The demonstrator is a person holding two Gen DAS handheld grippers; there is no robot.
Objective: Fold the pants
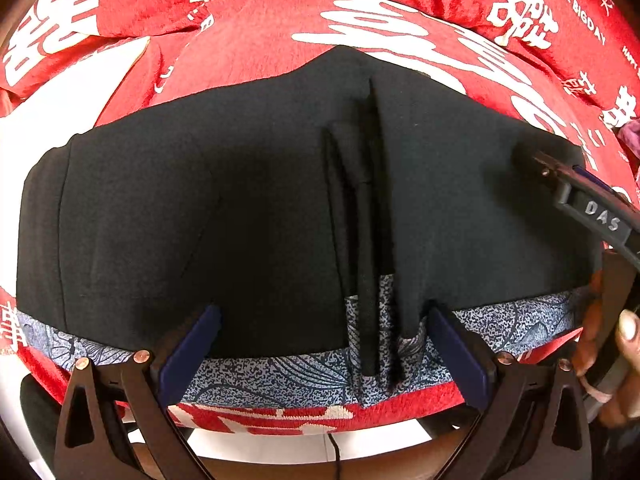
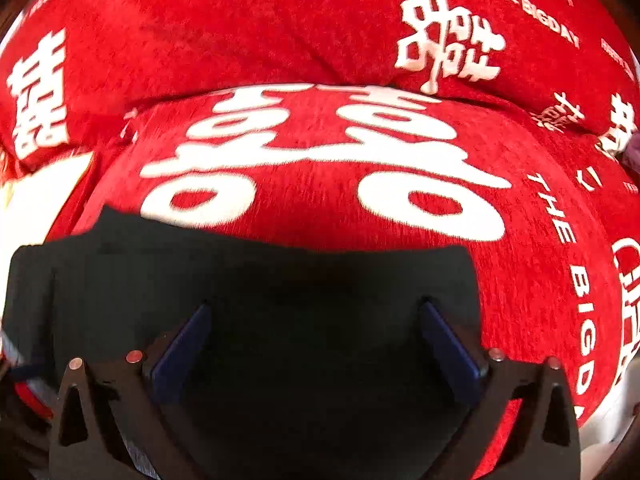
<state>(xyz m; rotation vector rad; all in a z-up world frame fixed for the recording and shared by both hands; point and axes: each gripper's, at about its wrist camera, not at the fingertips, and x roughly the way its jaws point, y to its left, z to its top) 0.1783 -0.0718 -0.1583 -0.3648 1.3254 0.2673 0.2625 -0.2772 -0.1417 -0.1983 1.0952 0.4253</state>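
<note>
lying crosswise, black pants (image 1: 240,200), patterned waistband (image 1: 280,372) nearest.

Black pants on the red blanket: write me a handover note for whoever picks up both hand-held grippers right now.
Left hand-held gripper: open, empty, poised over the patterned waistband beside the drawstrings.
Right hand-held gripper: open, empty, above the pants' right part.
Black pants: lying flat as a wide folded rectangle on the red blanket, waistband at the near edge.
Done: apparently at least one fold.
Left: probably another fold, then tidy the drawstrings.
</note>
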